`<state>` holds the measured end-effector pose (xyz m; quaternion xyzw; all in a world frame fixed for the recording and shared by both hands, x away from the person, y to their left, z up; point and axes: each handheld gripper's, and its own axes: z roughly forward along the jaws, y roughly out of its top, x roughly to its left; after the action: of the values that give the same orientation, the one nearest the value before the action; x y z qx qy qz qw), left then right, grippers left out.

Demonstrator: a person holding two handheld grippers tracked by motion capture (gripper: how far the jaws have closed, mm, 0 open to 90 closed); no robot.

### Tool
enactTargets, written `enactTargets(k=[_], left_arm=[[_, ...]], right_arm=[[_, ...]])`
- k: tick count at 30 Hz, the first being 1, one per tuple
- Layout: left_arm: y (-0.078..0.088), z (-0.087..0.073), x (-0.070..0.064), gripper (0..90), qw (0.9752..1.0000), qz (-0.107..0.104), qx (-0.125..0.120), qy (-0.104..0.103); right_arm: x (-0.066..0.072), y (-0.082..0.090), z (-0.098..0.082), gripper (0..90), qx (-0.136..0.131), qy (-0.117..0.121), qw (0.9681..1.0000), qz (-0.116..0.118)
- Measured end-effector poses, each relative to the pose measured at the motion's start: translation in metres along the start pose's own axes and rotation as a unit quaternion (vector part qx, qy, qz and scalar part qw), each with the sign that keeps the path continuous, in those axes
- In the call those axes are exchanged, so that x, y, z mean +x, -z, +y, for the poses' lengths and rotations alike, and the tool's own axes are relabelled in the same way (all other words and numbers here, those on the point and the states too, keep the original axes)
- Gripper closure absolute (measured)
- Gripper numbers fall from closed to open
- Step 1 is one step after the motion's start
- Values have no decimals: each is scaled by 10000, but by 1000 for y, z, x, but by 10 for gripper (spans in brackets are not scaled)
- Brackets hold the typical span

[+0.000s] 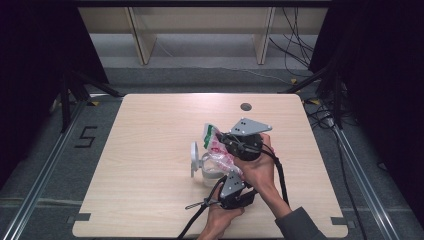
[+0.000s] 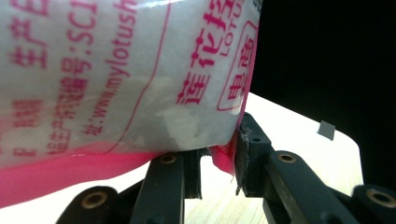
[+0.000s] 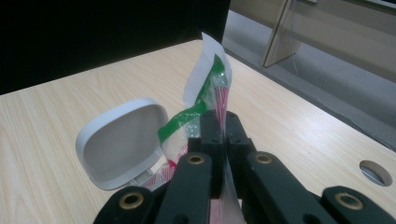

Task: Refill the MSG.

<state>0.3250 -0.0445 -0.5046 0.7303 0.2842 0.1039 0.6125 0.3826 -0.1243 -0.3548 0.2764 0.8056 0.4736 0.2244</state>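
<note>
A clear plastic bag [image 1: 216,142] with pink print, a green top and white grains inside hangs tilted over a clear container [image 1: 212,174]. The container's white hinged lid [image 1: 194,159] stands open at its left. My right gripper [image 1: 224,143] is shut on the bag's upper edge; in the right gripper view the jaws [image 3: 223,126] pinch the film of the bag [image 3: 205,95] beside the lid [image 3: 123,140]. My left gripper [image 1: 231,176] comes from the near side. In its own view the bag [image 2: 116,84] looms close, its pink bottom corner caught between the jaws [image 2: 218,161].
The pale wooden table [image 1: 150,150] has a round cable hole [image 1: 245,106] at the back, seen too as the hole [image 3: 376,172] at the right. Rails and cables run on the floor beside it. A wooden shelf frame [image 1: 145,35] stands behind.
</note>
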Motion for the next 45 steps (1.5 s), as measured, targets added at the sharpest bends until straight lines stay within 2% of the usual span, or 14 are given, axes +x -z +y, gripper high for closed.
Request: enactTargets(k=[5, 11, 13, 17, 20, 22, 23, 25, 29, 34, 35, 37, 39, 45], left_arm=[[-1, 0, 0, 740, 10000, 15, -13, 31], [-1, 1, 0, 740, 10000, 13, -28, 31], [-1, 0, 0, 740, 10000, 10, -38, 49], [-1, 1, 0, 740, 10000, 13, -47, 36], [-1, 0, 0, 740, 10000, -19, -71, 42], [0, 1, 0, 740, 10000, 17, -47, 28], [0, 1, 0, 740, 10000, 16, -45, 27], [-1, 0, 1, 741, 9999, -21, -79, 60], [-1, 1, 1, 740, 9999, -10, -109, 78], [-1, 1, 1, 740, 9999, -20, -119, 81], [-1, 1, 1, 740, 9999, -19, -113, 75], [-1, 1, 1, 740, 9999, -15, -120, 79], [-1, 1, 1, 740, 9999, -24, -113, 80], [-1, 2, 1, 741, 9999, -33, -122, 94]], right_arm=[[1, 1, 0, 900, 34, -104, 9999, -8], [0, 0, 1, 900, 4, 17, 10000, -8], [2, -2, 0, 900, -19, -2, 10000, -78], [1, 0, 1, 900, 10, -73, 10000, -15], [2, -2, 1, 900, 38, 56, 10000, 4], [3, -2, 1, 900, 53, 5, 10000, 23], [5, -1, 1, 900, 20, -95, 10000, 8], [3, -2, 2, 900, 37, 46, 10000, 22], [4, -2, 2, 900, 26, -37, 10000, -13], [4, -3, 2, 900, 23, -37, 10000, -28], [3, -3, 3, 900, 23, 45, 10000, 8], [5, -3, 2, 900, 3, -17, 10000, -48], [5, -2, 2, 900, 74, -44, 10000, -6], [4, -2, 3, 900, 55, 36, 10000, 3]])
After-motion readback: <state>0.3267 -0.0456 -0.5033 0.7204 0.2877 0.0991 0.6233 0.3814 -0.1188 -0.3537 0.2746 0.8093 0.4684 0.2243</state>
